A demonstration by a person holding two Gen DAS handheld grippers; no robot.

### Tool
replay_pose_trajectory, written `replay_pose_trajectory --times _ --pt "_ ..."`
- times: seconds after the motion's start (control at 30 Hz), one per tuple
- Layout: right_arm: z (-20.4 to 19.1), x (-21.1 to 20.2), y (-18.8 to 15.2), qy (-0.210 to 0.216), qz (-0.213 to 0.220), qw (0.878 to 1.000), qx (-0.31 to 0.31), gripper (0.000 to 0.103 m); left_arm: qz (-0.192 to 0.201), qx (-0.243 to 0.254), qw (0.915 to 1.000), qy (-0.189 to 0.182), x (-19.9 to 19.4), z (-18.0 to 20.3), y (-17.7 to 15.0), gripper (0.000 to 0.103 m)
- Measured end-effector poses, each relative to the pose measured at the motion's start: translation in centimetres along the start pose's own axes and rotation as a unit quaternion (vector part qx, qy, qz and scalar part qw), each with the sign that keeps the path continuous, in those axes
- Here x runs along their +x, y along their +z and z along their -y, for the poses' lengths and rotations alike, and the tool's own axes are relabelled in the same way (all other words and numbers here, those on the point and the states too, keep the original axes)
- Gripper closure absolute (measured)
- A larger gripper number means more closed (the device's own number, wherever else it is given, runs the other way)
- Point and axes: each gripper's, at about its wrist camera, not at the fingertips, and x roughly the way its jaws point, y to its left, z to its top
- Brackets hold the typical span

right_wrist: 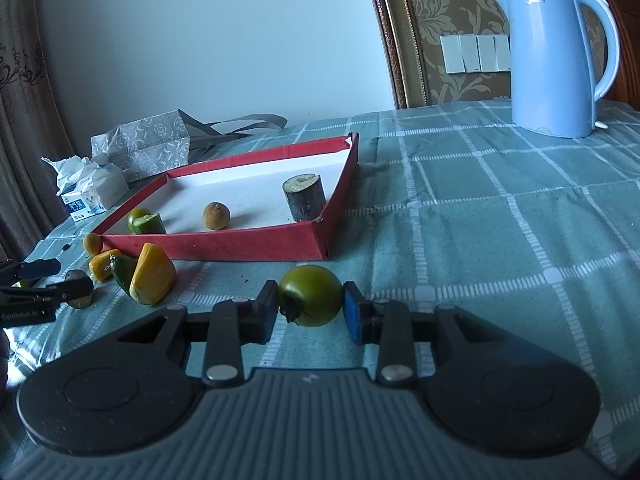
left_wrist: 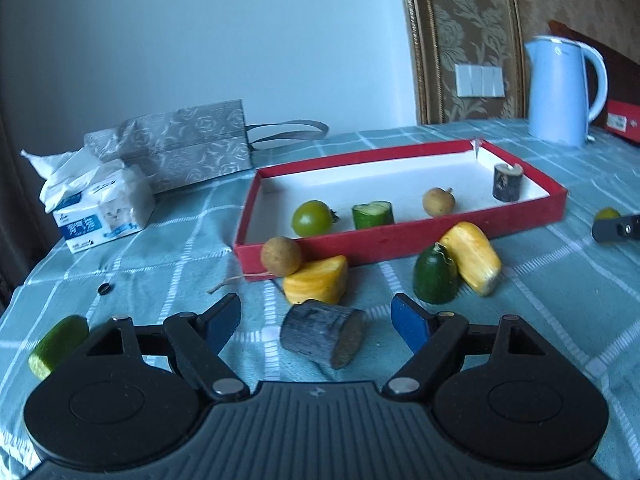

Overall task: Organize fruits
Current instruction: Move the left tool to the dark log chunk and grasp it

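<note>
My left gripper (left_wrist: 318, 326) is open, its fingers on either side of a dark sugarcane stub (left_wrist: 322, 338) lying on the cloth. My right gripper (right_wrist: 310, 308) is shut on a green tomato (right_wrist: 310, 295), just above the cloth in front of the red tray (right_wrist: 256, 246). The tray (left_wrist: 396, 240) holds a green tomato (left_wrist: 312, 218), a cucumber piece (left_wrist: 373, 215), a brown longan (left_wrist: 439, 201) and an upright sugarcane stub (left_wrist: 507, 182). In front of it lie a longan (left_wrist: 281, 256), two yellow pieces (left_wrist: 318, 280) (left_wrist: 474, 258) and a green piece (left_wrist: 435, 280).
A cucumber piece (left_wrist: 58, 346) lies at the left by my gripper. A tissue pack (left_wrist: 100, 208) and a grey gift bag (left_wrist: 180, 144) stand at the back left. A blue kettle (right_wrist: 556, 56) stands at the back right on the checked tablecloth (right_wrist: 500, 220).
</note>
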Motion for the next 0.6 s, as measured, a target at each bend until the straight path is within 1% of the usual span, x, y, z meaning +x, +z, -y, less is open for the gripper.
replay_pose_trajectory --times 0.13,0.17,0.2,0.23,0.27,0.3,0.33,0.5,0.6 --pt "0.0 0.0 0.0 0.001 -0.001 1.000 0.000 0.070 -0.003 0.007 1.0000 -0.006 0.2 0.2 0.0 0.021" --pt "0.0 0.0 0.0 0.001 -0.001 1.000 0.000 0.070 -0.004 0.004 0.9999 -0.009 0.2 0.0 0.0 0.022" --pt "0.0 0.0 0.0 0.001 -0.001 1.000 0.000 0.070 -0.005 0.002 0.9999 -0.011 0.3 -0.1 0.0 0.032" --pt "0.0 0.0 0.0 0.000 -0.001 1.000 0.001 0.070 -0.009 0.000 0.9999 -0.014 0.4 -0.2 0.0 0.039" --pt "0.0 0.0 0.0 0.000 -0.002 1.000 0.001 0.070 -0.019 -0.002 0.9997 -0.017 0.7 -0.3 0.0 0.052" --pt "0.1 0.1 0.0 0.000 -0.002 1.000 0.002 0.070 -0.030 -0.006 0.9993 -0.020 1.0 -0.5 0.0 0.057" --pt "0.1 0.1 0.0 0.001 -0.003 1.000 0.002 0.070 -0.037 -0.011 0.9990 -0.022 1.3 -0.7 0.1 0.058" --pt "0.2 0.1 0.0 0.002 -0.004 1.000 0.005 0.070 -0.037 -0.023 0.9986 -0.030 1.3 -1.2 0.0 0.059" --pt "0.2 0.2 0.0 0.003 -0.004 1.000 0.005 0.070 -0.037 -0.034 0.9985 -0.024 1.2 -1.4 -0.1 0.060"
